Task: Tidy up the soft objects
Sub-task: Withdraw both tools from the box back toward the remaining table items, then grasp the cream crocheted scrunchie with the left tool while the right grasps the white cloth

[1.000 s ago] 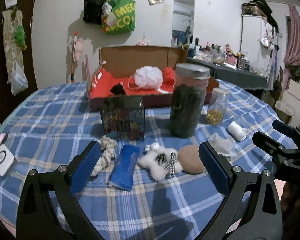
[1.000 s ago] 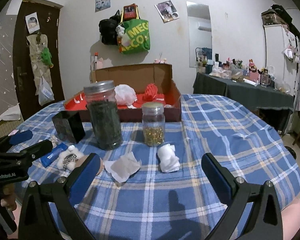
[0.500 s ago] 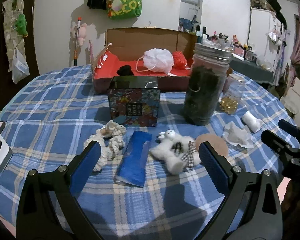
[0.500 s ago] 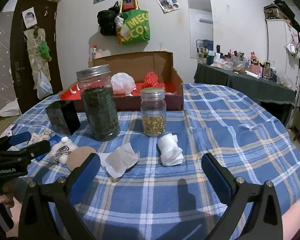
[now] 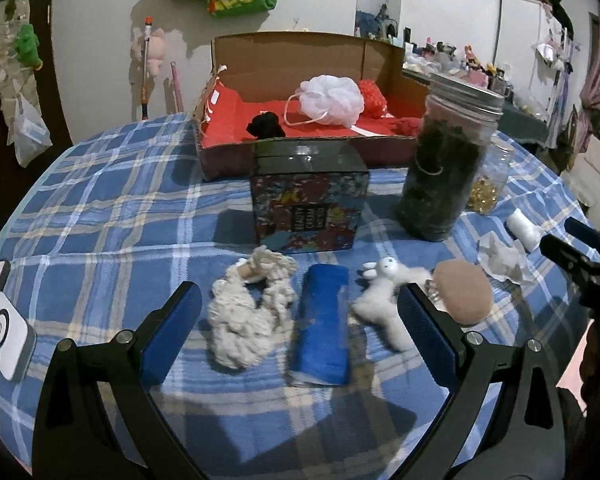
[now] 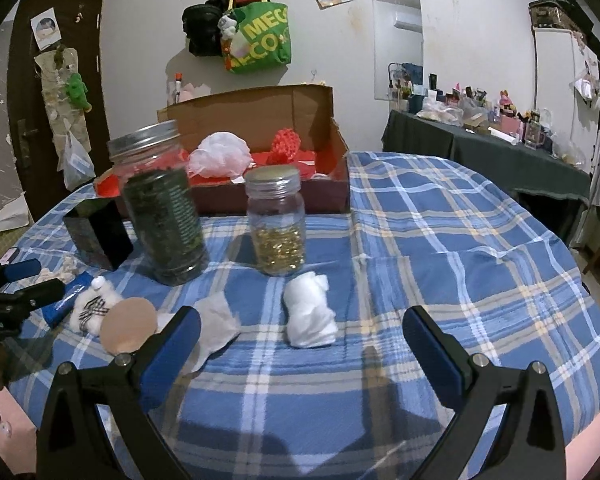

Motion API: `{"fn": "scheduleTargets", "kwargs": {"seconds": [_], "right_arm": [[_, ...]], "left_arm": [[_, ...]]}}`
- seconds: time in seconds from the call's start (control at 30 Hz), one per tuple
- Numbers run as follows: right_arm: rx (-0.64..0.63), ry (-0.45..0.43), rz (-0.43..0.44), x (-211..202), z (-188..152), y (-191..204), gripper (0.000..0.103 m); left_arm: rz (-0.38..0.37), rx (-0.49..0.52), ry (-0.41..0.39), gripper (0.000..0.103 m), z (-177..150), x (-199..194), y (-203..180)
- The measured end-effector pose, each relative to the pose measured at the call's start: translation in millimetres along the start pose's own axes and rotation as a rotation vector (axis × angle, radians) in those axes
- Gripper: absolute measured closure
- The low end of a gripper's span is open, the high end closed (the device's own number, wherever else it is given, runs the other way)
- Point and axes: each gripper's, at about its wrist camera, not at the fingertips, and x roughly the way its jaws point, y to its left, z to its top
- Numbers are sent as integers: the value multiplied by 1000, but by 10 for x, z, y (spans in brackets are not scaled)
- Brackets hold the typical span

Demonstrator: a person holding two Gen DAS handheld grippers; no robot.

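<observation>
Cream rope toy (image 5: 252, 312), blue cloth roll (image 5: 322, 328), white plush (image 5: 384, 296) in row on plaid worktop (image 5: 112, 216), between spread fingers of left gripper (image 5: 298, 332); nothing held. Round tan pad (image 5: 464, 296), possibly sponge, just right of plush. Right gripper (image 6: 300, 356) wide, empty, white bundle (image 6: 310, 316) ahead. Cardboard box (image 5: 300, 56) behind.

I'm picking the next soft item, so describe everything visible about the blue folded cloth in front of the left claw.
The blue folded cloth is a long, narrow, towel-like fold, bright blue, lying flat on the checked tablecloth. It lies between the cream knotted rope toy and the white plush toy, with the floral box behind it. The open left claw frames it without touching. Whether it touches its neighbours is unclear. In the right wrist view only one end shows.
</observation>
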Motion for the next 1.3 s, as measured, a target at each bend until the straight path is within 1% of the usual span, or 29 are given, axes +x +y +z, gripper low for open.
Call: {"fn": "scheduleTargets", "kwargs": {"seconds": [0.27,0.33,0.4,0.43,0.47,0.5,0.53,0.57,0.6,0.63,0.67,0.73,0.77,0.9,1.07,1.23,1.3], "right_arm": [[3,44,2,151,64,-73,0],[7,52,1,187,93,-98,3],[11,67,5,231,121,-123,6],[12,76,7,259,130,-134,9],[13,89,10,296,136,-143,12],[14,100,13,325,134,-147,20],[17,114,22,362,128,-158,32],[17,129,34,394,118,-166,38],[15,148,49,431,107,-165,57],[13,161,61,454,91,-162,77],[7,160,69,452,83,-157,81],[-15,141,63,405,87,-125,84],[-22,133,64,382,100,-111,84],[-31,94,93,243,157,-34,84],[-39,64,176,92,227,128,84],[-66,56,241,55,247,320,84],[-69,60,266,61,243,382,84]], "left_arm": [[-2,-10,41,3,83,98,212],[8,-8,48,4,104,120,257],[16,-6,59,6,108,151,296],[19,-7,65,13,105,171,314],[15,-6,74,25,93,195,330],[6,-6,84,30,78,219,344],[-13,-17,92,42,57,241,370],[-29,-34,97,50,43,253,401],[-43,-38,105,52,33,267,412],[-50,-30,95,67,28,250,403],[-59,-21,90,71,25,239,390],[-43,6,84,73,22,219,336],[-35,17,80,73,21,204,309],[-57,34,44,73,59,78,231],[-115,52,6,73,142,-71,76],[-192,87,-1,73,184,-96,-163],[-211,100,-3,73,190,-89,-256]]}}
